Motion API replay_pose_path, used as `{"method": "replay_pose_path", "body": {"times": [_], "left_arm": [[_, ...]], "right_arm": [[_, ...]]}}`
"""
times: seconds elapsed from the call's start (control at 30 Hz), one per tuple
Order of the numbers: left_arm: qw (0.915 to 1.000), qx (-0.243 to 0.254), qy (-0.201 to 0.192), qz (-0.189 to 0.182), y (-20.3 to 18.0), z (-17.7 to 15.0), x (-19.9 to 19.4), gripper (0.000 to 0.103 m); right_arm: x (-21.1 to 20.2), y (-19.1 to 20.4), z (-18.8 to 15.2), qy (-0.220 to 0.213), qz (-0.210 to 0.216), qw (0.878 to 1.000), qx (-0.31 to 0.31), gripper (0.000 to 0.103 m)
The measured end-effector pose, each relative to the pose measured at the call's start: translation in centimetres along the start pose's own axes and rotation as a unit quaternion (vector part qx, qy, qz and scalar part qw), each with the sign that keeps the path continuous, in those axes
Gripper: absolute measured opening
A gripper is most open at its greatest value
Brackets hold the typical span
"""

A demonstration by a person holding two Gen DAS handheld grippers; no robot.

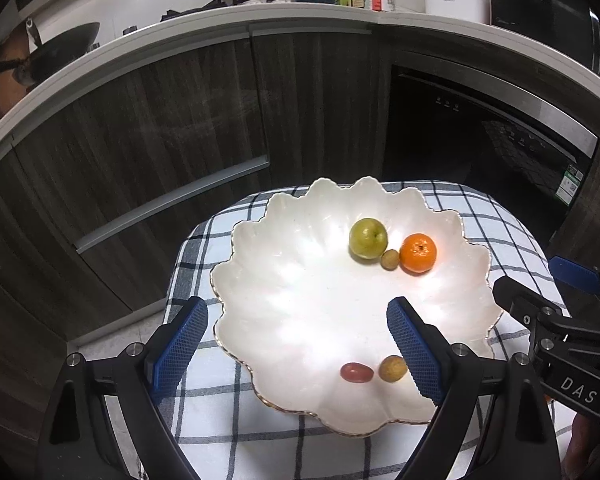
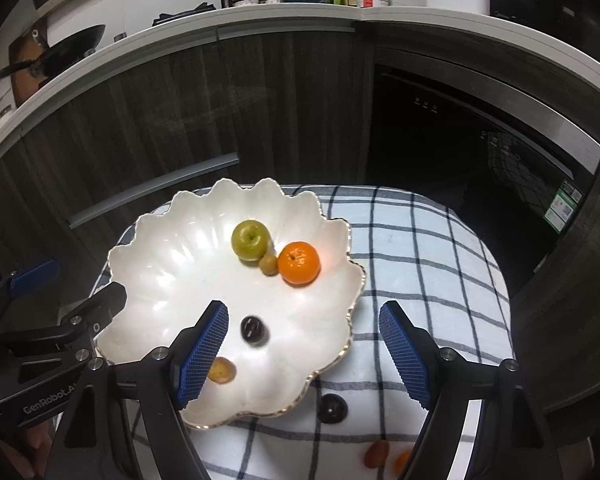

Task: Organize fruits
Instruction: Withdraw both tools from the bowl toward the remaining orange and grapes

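Left gripper [image 1: 296,346] fingers spread wide, nothing between the pads; no grip on anything. Its left finger [image 1: 180,344] hangs over the checked cloth [image 1: 220,400] just outside the plate rim, its right finger [image 1: 416,352] over the plate's near side. White scalloped plate [image 1: 284,280] sits on the cloth-covered bench. Just inside the left gripper's right finger: a small tan fruit [image 1: 393,368], almost touching the pad, with a red grape-like fruit [image 1: 356,372] close beside it toward the middle of the gap. Well beyond the fingertips: green apple [image 1: 368,237], orange [image 1: 418,253], and a small brown-green fruit [image 1: 390,259] wedged between the two, all grouped at the plate's far side. Right gripper [image 2: 304,348] fingers also stand wide apart and hold nothing. Its left finger [image 2: 204,352] is over the plate, its right finger [image 2: 406,356] over bare cloth. Between them, nearer the left finger, a dark round fruit [image 2: 254,330] lies on the plate, slightly blurred. A second dark fruit [image 2: 332,408] lies on the cloth below the gap, off the plate. Low between the right gripper's arms, a reddish fruit [image 2: 377,454] and an orange bit [image 2: 402,460] on the cloth, partly hidden; kind not clear.
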State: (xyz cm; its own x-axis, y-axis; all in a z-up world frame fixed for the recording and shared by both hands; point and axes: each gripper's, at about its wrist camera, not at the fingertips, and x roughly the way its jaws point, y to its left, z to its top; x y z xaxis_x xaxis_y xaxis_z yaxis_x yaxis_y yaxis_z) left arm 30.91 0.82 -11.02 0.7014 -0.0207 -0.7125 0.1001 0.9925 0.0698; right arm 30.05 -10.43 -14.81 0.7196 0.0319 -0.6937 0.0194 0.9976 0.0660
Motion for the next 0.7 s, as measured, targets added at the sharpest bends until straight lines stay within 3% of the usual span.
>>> {"method": "replay_pose_path", "body": {"times": [0.7], "left_arm": [[0.999, 0.031, -0.016, -0.028, -5.9, -0.4, -2.9, 0.092]], "right_arm": [[-3.4, -6.2, -1.8, -0.016, -0.029, 0.999, 0.019, 0.079]]}}
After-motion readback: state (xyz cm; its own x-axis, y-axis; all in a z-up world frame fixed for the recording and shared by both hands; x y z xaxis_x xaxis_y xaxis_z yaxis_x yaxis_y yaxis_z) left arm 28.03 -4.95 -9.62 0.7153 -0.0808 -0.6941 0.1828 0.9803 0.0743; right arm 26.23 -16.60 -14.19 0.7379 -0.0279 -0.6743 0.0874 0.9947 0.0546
